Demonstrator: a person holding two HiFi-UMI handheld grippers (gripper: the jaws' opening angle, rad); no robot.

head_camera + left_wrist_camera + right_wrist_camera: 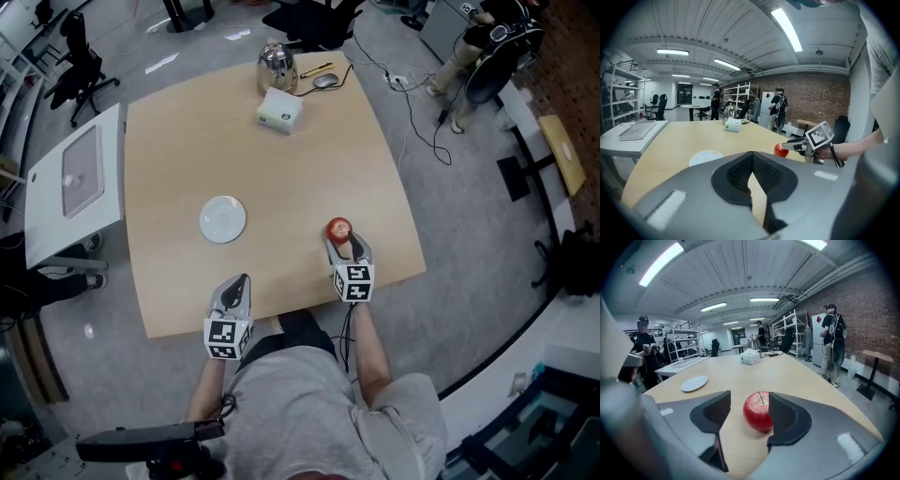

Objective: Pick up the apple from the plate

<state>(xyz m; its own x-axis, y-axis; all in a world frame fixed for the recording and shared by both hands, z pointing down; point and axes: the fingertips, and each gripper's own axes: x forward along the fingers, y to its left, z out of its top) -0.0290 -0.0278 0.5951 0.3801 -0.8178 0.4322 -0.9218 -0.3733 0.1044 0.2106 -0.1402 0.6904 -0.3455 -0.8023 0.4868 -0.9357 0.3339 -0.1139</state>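
Observation:
A red apple point(338, 229) rests on the bare wooden table point(187, 150) near its front right edge, well away from the white plate point(222, 218), which holds nothing. My right gripper point(345, 246) reaches around the apple point(758, 411): the right pad touches its side and a gap shows at the left pad, so the jaws stand open. In the left gripper view the apple point(781, 150) sits at the right gripper's point(797, 146) tips. My left gripper point(236, 286) hovers at the table's front edge, below the plate point(705, 157), its pads point(740, 171) meeting at the tips.
A metal kettle point(277, 67), a white box point(280, 110) and a mouse point(326, 81) sit at the table's far end. A white side table point(75, 183) stands to the left. Cables point(422, 122) run across the floor on the right, and people stand beyond.

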